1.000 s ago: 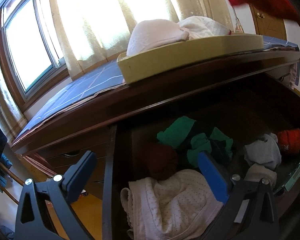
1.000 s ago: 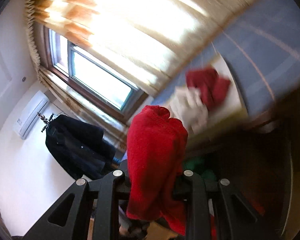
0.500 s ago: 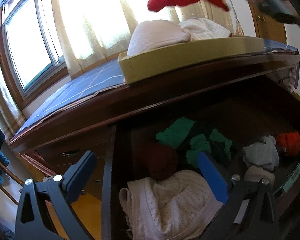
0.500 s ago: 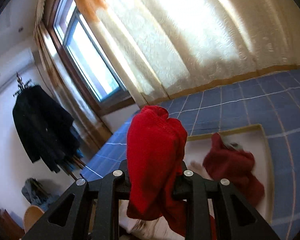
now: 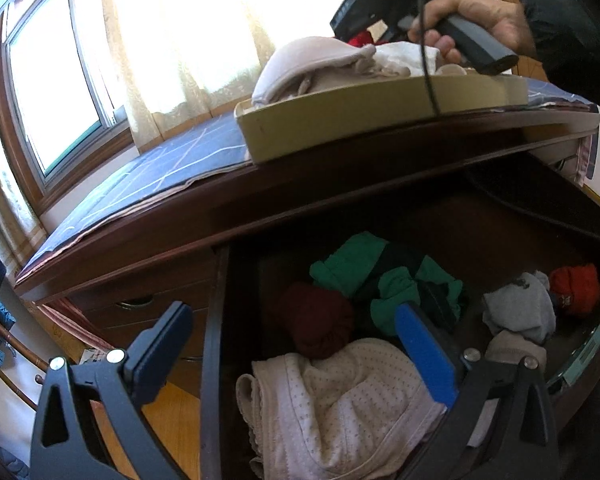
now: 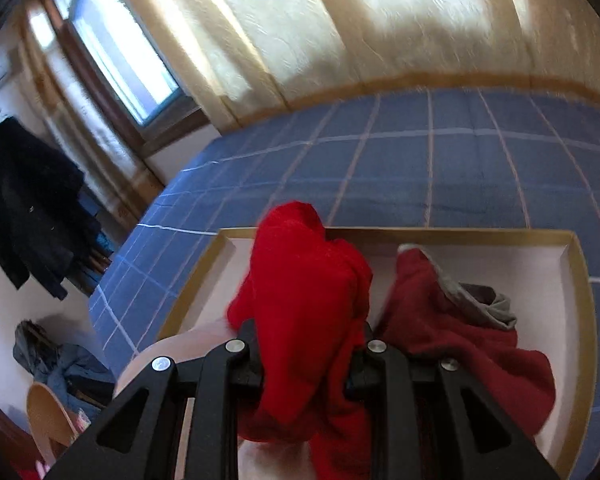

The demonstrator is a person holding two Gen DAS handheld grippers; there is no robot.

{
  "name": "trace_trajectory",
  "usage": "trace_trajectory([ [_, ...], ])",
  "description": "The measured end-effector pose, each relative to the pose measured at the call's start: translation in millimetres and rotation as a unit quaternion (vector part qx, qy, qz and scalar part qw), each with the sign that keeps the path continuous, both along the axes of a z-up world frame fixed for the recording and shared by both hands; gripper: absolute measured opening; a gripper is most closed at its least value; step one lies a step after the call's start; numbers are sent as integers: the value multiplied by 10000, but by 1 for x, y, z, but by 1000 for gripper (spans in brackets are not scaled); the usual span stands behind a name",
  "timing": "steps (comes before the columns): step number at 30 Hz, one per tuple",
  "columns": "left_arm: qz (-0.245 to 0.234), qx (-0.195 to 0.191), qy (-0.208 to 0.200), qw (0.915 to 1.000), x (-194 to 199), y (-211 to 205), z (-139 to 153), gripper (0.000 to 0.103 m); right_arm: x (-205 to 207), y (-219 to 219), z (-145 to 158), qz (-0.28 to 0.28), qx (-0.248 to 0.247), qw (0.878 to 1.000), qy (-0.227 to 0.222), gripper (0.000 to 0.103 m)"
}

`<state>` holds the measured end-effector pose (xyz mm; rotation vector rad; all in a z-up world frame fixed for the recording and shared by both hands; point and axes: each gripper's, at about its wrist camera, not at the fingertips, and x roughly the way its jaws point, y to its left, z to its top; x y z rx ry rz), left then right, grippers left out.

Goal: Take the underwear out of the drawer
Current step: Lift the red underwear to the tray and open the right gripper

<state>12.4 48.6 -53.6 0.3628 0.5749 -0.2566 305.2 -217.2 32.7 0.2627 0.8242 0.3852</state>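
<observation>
Right gripper (image 6: pixel 306 360) with its jaws clamped on a bright red piece of underwear (image 6: pixel 304 304), held above a shallow beige tray (image 6: pixel 580 280); the tray is the landmark for all positions below. Inside the tray, to the right of the held garment, lies a dark red garment (image 6: pixel 460 336) with a grey waistband; at the tray's near-left corner rests a pale pink folded garment (image 5: pixel 312 60), beside a white one (image 5: pixel 404 56). The tray stands on a blue checked cloth (image 6: pixel 380 168) covering a dark wooden dresser top (image 5: pixel 220 200); cream curtains (image 6: pixel 340 20) and a window (image 6: pixel 120 52) lie beyond it. The person's right hand (image 5: pixel 476 20) grips the gripper handle over the tray's right part, its cable hanging across the tray's front wall. Below the tray, the open drawer (image 5: pixel 214 320) holds a cream dotted garment (image 5: pixel 340 408), a maroon roll (image 5: pixel 320 320), green pieces (image 5: pixel 352 264), a grey piece (image 5: pixel 520 312) and an orange-red one (image 5: pixel 576 288). The left gripper (image 5: pixel 296 356) hangs over the drawer's front left corner, jaws spread wide and empty, its left jaw outside the drawer wall and its blue right pad masking part of the green pieces.
</observation>
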Motion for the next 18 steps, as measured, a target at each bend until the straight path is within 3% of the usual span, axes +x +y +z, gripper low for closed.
trace_trajectory([
  [6, 60, 63, -10, 10000, 1, -3, -1, 103, 14, 1, -14, -159, -325, 9987, 359, 27],
  [9, 94, 94, -48, 9999, 0, -5, -3, 103, 10, 0, -13, -243, -326, 9986, 346, 35],
  [13, 156, 121, -108, 9997, 0, -6, -3, 103, -3, -14, -2, -427, 161, 9978, 481, 45],
  [18, 162, 86, -116, 9998, -1, -4, -4, 103, -49, -38, 26, -242, 1011, 9946, -36, 61],
])
